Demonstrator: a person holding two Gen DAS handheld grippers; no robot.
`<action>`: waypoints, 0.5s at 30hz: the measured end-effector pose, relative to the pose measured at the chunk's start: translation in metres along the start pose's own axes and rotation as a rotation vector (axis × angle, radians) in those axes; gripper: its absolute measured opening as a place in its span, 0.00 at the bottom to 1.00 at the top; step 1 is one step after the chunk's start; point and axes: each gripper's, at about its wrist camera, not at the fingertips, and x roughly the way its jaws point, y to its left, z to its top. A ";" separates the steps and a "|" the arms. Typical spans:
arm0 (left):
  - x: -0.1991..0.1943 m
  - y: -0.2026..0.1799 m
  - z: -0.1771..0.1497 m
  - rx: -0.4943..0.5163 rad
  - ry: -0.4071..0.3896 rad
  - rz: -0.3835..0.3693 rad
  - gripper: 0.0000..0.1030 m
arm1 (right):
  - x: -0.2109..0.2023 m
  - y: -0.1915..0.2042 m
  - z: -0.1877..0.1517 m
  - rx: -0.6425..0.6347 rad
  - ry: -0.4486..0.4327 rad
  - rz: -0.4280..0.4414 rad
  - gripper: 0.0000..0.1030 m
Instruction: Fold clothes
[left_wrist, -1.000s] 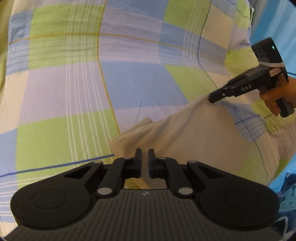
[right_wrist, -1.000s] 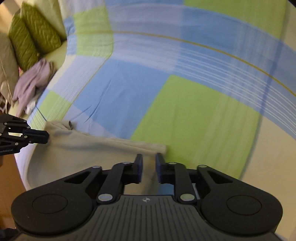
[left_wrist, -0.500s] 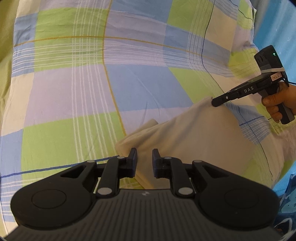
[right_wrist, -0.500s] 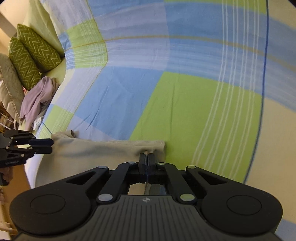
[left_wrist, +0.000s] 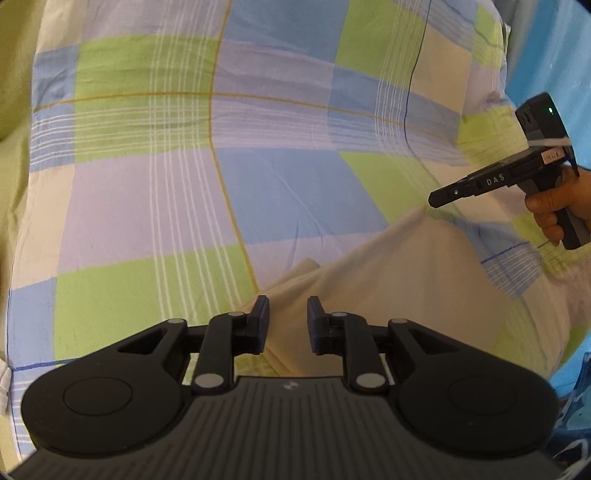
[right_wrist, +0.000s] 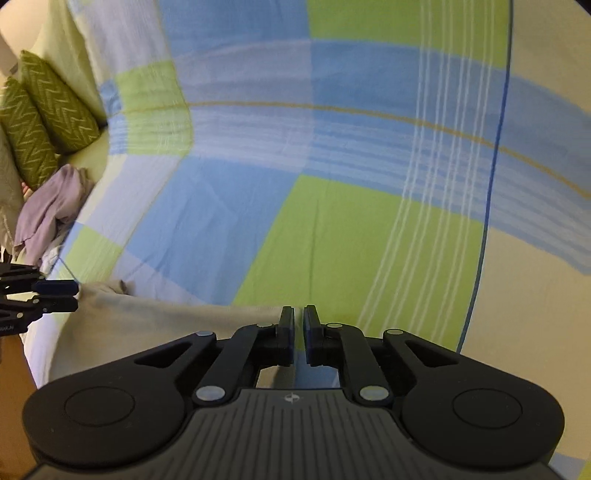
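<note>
Beige garment (left_wrist: 399, 280) lying flat near the edge of a bed covered by a checked blue, green and cream bedspread (left_wrist: 280, 192). Left claw (left_wrist: 284, 317) parted, empty, over one garment corner. Right claw (right_wrist: 298, 321) narrowed to a slim gap at the opposite corner; whether it pinches cloth cannot be told. Green cushions (right_wrist: 40, 122) and lilac clothing (right_wrist: 51, 206) near the bed's far corner.

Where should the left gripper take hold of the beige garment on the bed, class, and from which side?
Probably best to grip the beige garment at its near left corner, where a rumpled edge stands a little proud of the checked bedspread. Come in low from that free edge. The left gripper is open right over it.
</note>
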 end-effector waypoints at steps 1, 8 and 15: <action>-0.001 0.001 0.001 -0.005 -0.002 -0.016 0.16 | -0.004 0.005 0.001 -0.018 -0.009 0.023 0.11; 0.023 0.002 -0.007 0.022 0.037 -0.025 0.17 | 0.029 0.052 -0.002 -0.198 0.093 0.201 0.11; 0.023 0.015 -0.008 0.008 0.013 -0.010 0.07 | 0.046 0.028 -0.002 -0.124 0.029 0.075 0.00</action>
